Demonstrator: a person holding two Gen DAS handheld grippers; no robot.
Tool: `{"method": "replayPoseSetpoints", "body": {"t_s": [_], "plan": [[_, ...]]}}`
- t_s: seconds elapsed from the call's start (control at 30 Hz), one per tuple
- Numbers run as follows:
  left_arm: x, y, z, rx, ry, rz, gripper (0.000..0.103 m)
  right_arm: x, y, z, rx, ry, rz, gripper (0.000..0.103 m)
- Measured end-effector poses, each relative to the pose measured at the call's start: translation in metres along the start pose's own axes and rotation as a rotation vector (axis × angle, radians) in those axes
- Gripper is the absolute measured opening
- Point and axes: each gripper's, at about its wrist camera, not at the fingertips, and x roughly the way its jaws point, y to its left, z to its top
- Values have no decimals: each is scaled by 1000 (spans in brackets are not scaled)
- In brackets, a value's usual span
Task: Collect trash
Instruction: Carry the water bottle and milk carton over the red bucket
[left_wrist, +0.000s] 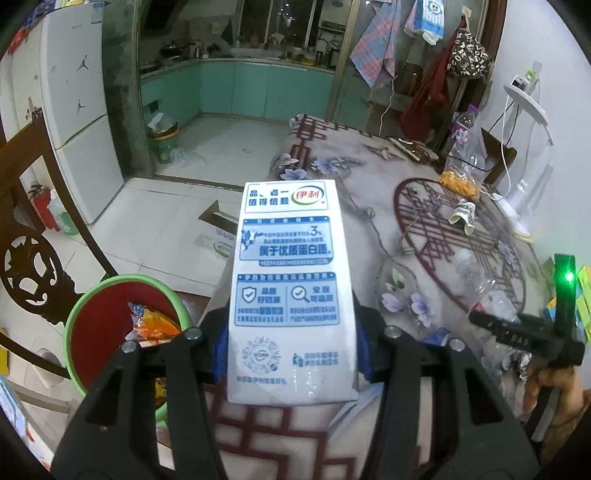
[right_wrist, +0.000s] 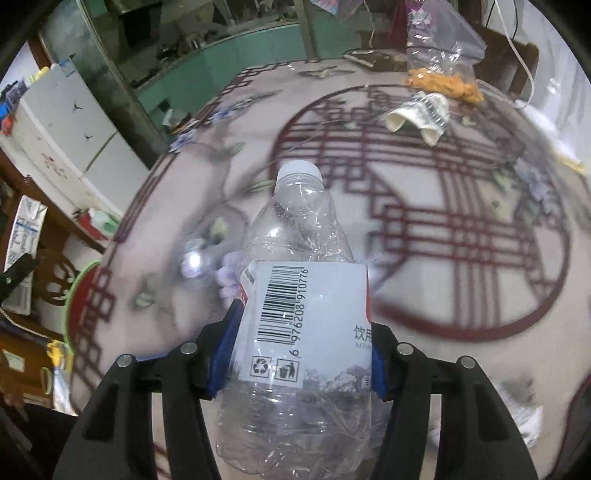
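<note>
A white and blue milk carton (left_wrist: 288, 288) stands out lengthwise from my left gripper (left_wrist: 291, 343), which is shut on its lower sides with blue pads. It hangs over the table's near left edge, beside a green-rimmed red bin (left_wrist: 110, 332) that holds wrappers. My right gripper (right_wrist: 299, 354) is shut on a clear, empty plastic bottle (right_wrist: 295, 295) with a white cap and a barcode label, held above the patterned tablecloth (right_wrist: 443, 229). In the left wrist view that bottle (left_wrist: 484, 291) and the right gripper (left_wrist: 517, 332) show at the right. A crumpled paper cup (right_wrist: 421, 114) lies further back.
A plastic bag of orange snacks (right_wrist: 443, 70) sits at the table's far side by a white cable. The bin's rim (right_wrist: 74, 295) shows left of the table. A dark wooden chair (left_wrist: 33, 258), a white fridge (left_wrist: 74, 103) and an open cardboard box (left_wrist: 218, 232) stand on the floor side.
</note>
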Motion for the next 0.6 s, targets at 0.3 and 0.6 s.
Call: {"method": "replayPoseSetpoints", "body": {"t_s": [0.3, 0.6], "plan": [[-2, 9, -1, -13, 4, -4, 50, 9, 9, -7, 37, 20, 54, 56], [-16, 17, 2, -24, -66, 22, 50, -29, 18, 5, 177, -135, 182, 56]]}}
